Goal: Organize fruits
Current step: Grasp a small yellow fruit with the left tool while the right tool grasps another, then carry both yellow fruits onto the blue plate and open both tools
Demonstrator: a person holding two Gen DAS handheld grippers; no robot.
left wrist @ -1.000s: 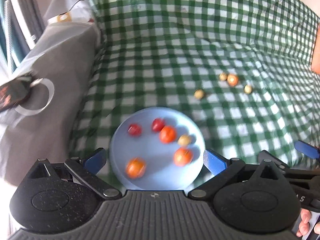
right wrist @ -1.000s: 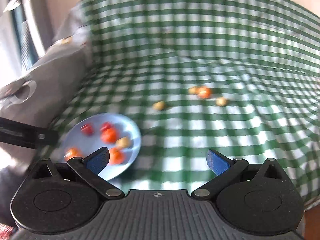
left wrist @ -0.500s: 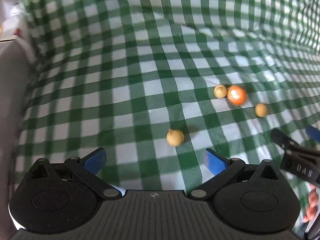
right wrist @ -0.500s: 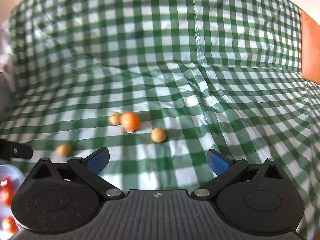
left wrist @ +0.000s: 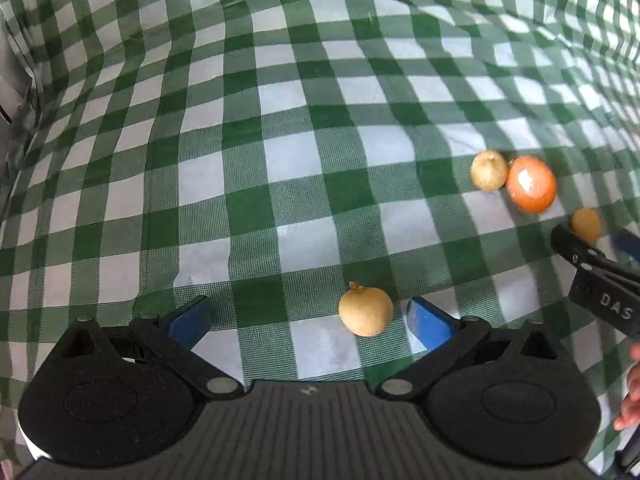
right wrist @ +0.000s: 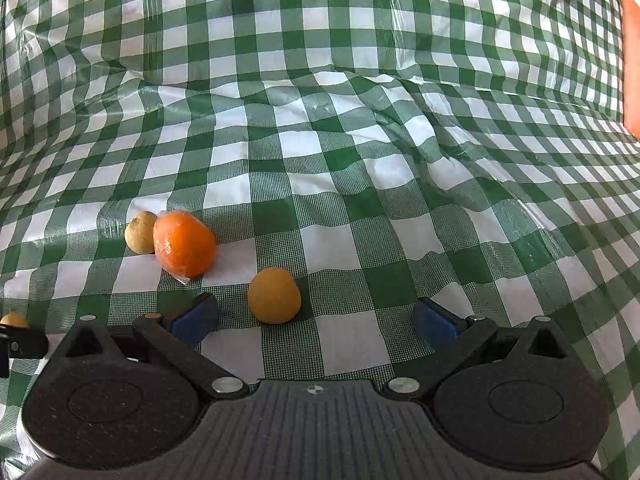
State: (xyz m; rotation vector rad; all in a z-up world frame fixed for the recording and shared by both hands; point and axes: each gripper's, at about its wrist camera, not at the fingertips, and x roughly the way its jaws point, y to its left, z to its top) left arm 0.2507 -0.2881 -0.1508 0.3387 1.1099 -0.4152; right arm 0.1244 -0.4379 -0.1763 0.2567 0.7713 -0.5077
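My left gripper [left wrist: 308, 322] is open, low over the green checked cloth, with a pale yellow fruit [left wrist: 365, 311] lying between its fingers, close to the right one. My right gripper [right wrist: 316, 318] is open, with a small orange-yellow fruit [right wrist: 274, 295] lying between its fingers, nearer the left one. A larger orange fruit in clear wrap [right wrist: 183, 243] and a pale fruit [right wrist: 140, 232] touching it lie to its front left. These also show in the left wrist view: the orange fruit [left wrist: 531, 184], the pale fruit [left wrist: 489, 170], the small orange-yellow fruit [left wrist: 586, 224]. The plate is out of view.
The cloth [right wrist: 360, 120] is wrinkled, with a raised fold running across the middle. An orange surface [right wrist: 632, 64] shows at the far right edge. My right gripper's finger [left wrist: 592, 276] sits at the right edge of the left wrist view.
Both grippers moved forward and down, away from the blue plate. The pale yellow fruit now lies between the left fingers and the small orange-yellow fruit between the right fingers.
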